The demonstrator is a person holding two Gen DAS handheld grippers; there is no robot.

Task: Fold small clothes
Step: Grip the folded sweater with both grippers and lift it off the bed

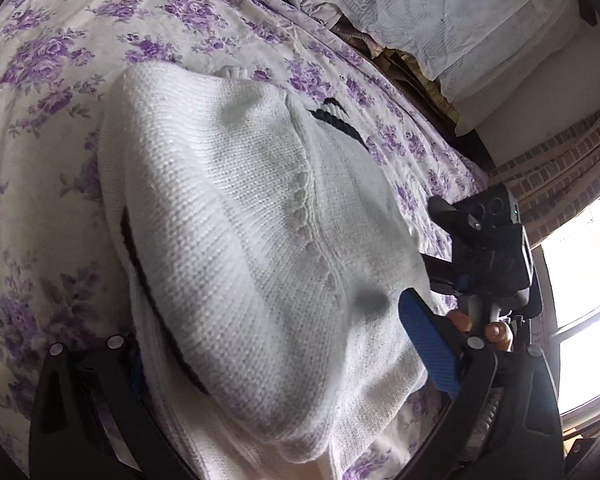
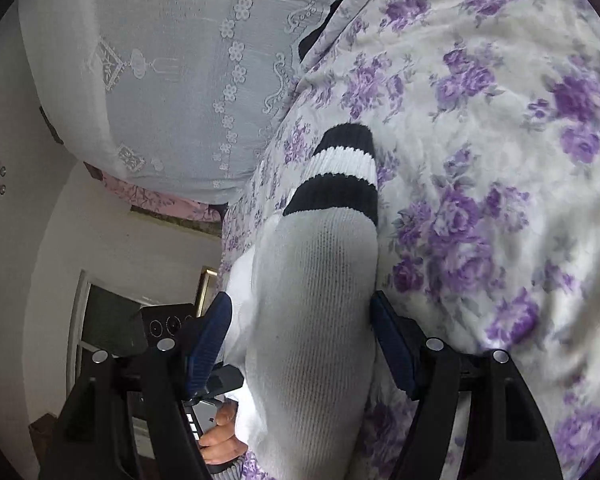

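Note:
A white knit sweater (image 1: 236,216) lies bunched on the flowered bed sheet (image 1: 60,52). In the left wrist view its body fills the space of my left gripper (image 1: 272,332), whose jaws stand wide. The cloth drapes over and hides the left pad, while the blue right pad (image 1: 428,344) shows bare at the sweater's edge. In the right wrist view the sleeve (image 2: 320,280), ending in a black-and-white striped cuff (image 2: 340,172), runs between the spread blue pads of my right gripper (image 2: 300,308). The sleeve brushes the right pad (image 2: 392,344); I see no squeeze.
A pale lace-patterned pillow (image 2: 160,92) lies at the head of the bed, beside a white wall. A bright window (image 1: 580,288) is at the right. The other gripper and a person's fingers (image 1: 496,332) sit close beside the sweater. Bare sheet (image 2: 500,120) stretches beyond the cuff.

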